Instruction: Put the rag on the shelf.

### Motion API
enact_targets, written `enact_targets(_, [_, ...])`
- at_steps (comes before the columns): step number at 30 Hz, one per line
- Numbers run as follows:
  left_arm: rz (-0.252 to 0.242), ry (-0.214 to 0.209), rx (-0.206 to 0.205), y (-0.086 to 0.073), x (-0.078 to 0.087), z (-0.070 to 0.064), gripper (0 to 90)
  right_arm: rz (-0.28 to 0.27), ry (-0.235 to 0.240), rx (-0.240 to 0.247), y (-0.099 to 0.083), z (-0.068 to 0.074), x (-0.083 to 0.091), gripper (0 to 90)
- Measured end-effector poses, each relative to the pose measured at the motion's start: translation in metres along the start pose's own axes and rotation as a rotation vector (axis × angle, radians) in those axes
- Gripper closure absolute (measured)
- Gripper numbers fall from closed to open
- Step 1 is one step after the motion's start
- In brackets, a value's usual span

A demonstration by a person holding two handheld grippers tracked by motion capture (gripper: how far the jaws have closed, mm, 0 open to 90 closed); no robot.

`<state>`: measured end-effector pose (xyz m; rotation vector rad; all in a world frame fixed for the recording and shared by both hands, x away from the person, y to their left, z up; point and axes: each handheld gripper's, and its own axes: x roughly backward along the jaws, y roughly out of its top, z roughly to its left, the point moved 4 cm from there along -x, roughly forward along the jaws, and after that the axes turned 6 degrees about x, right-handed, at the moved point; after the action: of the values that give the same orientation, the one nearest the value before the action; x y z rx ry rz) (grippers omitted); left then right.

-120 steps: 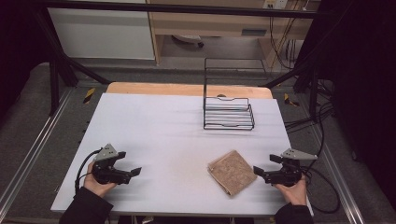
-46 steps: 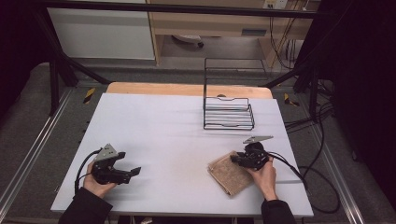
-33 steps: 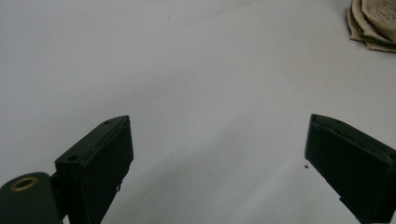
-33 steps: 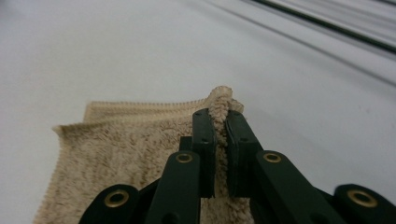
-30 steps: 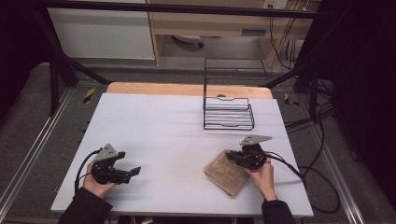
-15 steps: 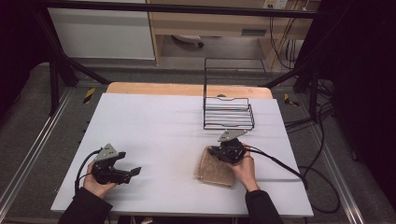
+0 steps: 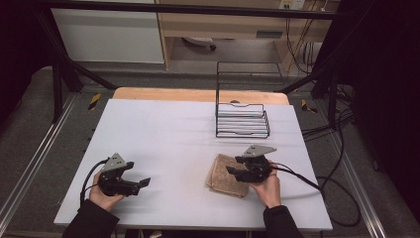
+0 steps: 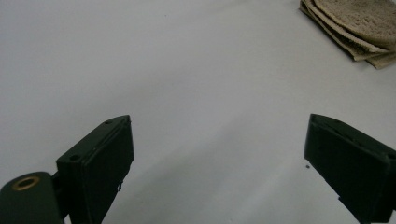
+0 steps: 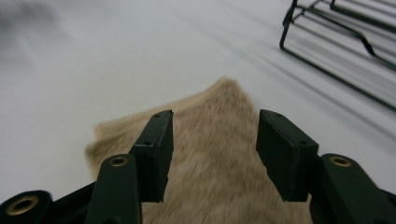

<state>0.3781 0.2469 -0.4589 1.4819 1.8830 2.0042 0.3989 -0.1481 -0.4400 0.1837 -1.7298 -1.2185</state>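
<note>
Two grippers are at work, both placed here relative to the folded tan cloth (image 7: 227, 175), which lies on the white table (image 7: 173, 134) in front of the wire rack (image 7: 242, 120). The right gripper (image 9: 212, 154) hovers over the cloth, jaws partly open and empty. The left gripper (image 8: 219, 163) rests well to its left, wide open, holding nothing. This looks like the approach: next, lower and close on an edge.
</note>
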Motion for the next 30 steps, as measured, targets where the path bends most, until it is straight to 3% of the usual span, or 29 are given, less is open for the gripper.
enact_targets(2, [0.003, 0.000, -0.002, 0.000, 0.000, 0.000, 8.3, 0.006, 0.020, -0.025, -0.017, 0.008, 0.015, 45.1])
enact_targets(5, [0.003, 0.001, -0.002, 0.000, 0.000, -0.001, 8.3, 0.024, 0.036, -0.054, -0.031, 0.015, 0.023, 46.1])
enact_targets(10, [0.000, 0.000, -0.004, 0.000, 0.001, -0.001, 8.3, 0.030, 0.049, -0.079, -0.041, 0.027, 0.031, 53.0])
enact_targets(12, [0.000, 0.000, -0.004, 0.000, 0.001, -0.002, 8.4, 0.055, 0.045, -0.072, -0.047, 0.034, 0.031, 56.8])
enact_targets(18, [0.003, 0.000, -0.004, 0.000, 0.000, -0.002, 8.6, 0.092, 0.029, -0.053, -0.052, 0.036, 0.021, 58.6])
enact_targets(22, [0.003, 0.002, -0.009, 0.000, 0.001, -0.002, 8.6, 0.105, 0.021, -0.035, -0.054, 0.037, 0.017, 67.8])
enact_targets(24, [0.002, 0.001, -0.010, 0.000, 0.001, -0.002, 8.6, 0.121, 0.012, -0.015, -0.055, 0.036, 0.018, 80.4])
enact_targets(30, [0.002, -0.001, -0.009, 0.000, 0.001, -0.002, 8.6, 0.109, 0.003, -0.001, -0.051, 0.033, 0.030, 85.4])
